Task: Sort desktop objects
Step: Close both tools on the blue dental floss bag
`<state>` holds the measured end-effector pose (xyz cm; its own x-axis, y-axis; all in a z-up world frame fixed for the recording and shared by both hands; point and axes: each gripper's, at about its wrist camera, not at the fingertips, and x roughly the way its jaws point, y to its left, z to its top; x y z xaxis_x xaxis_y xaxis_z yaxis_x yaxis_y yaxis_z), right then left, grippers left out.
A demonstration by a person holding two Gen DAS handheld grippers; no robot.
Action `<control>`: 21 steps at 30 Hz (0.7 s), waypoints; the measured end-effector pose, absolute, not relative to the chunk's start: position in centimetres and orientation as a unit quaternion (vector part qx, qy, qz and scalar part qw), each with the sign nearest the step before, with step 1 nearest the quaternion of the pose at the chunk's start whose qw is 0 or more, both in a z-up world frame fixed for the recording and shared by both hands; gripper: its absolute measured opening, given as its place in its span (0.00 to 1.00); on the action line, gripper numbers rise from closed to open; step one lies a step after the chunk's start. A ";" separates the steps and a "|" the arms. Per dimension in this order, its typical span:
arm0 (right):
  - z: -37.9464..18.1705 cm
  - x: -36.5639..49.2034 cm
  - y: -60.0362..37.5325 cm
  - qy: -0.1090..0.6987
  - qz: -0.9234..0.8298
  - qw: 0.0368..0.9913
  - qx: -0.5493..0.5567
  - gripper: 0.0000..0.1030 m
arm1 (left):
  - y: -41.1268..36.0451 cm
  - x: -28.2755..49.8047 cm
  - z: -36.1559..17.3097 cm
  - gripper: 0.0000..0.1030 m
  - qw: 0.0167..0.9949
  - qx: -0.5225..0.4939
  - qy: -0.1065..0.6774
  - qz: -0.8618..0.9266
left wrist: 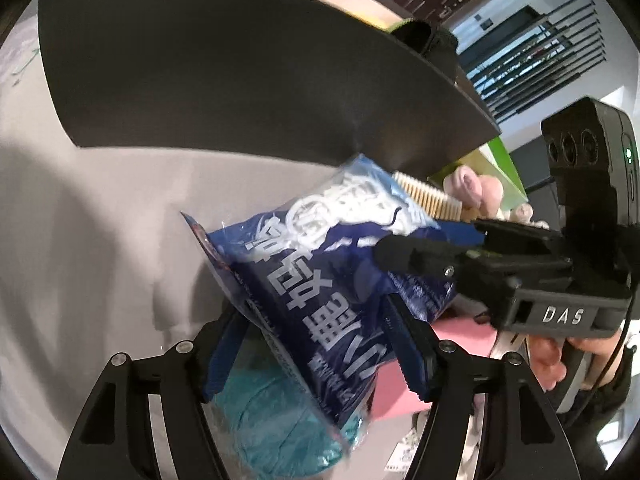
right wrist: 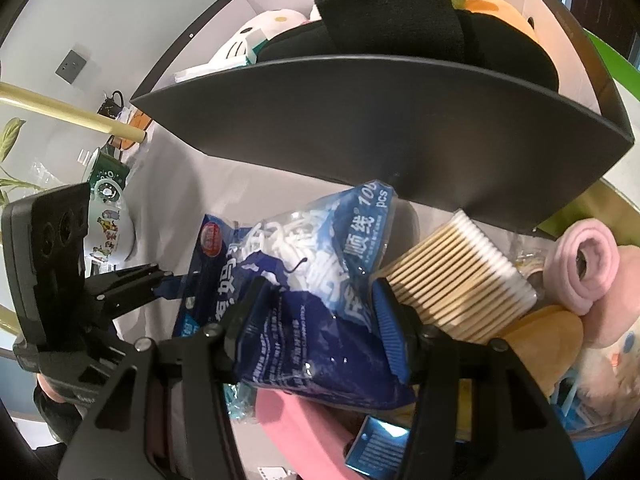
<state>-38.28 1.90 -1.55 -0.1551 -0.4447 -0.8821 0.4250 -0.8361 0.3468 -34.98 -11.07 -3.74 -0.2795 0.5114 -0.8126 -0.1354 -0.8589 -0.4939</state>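
Observation:
A blue plastic bag of white dental floss picks (left wrist: 320,280) hangs between both grippers above the table. My left gripper (left wrist: 316,344) is shut on its lower edge, with blue pads on either side. My right gripper (left wrist: 384,256) comes in from the right and pinches the bag's side. In the right wrist view the bag (right wrist: 312,280) sits between my right gripper's pads (right wrist: 324,320), and the left gripper (right wrist: 176,276) holds its left corner. A dark grey storage box (right wrist: 400,132) stands just behind the bag.
The box holds a black strap (right wrist: 384,8), a white plush (right wrist: 256,36) and an orange plush (right wrist: 500,4). Cotton swabs (right wrist: 460,276), a rolled pink towel (right wrist: 588,264), a pink item (right wrist: 300,428) and a teal packet (left wrist: 272,420) lie below. A cartoon mug (right wrist: 108,228) stands left.

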 end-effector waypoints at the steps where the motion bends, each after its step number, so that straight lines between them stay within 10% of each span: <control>1: -1.5 -38.3 1.9 -0.010 -0.761 0.287 0.582 0.48 | -11.2 -35.0 -3.6 0.66 0.204 -0.559 -0.166 0.786; 21: 0.0 -37.6 1.3 -0.034 -0.779 0.300 0.550 0.35 | -11.2 -35.0 -0.3 0.64 0.173 -0.509 -0.148 0.830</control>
<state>-37.60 1.34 -0.05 -0.2147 -0.5046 -0.8362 0.4299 -0.8176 0.3830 -35.05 -11.18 -0.29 -0.4218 0.4378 -0.7940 -0.1359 -0.8963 -0.4220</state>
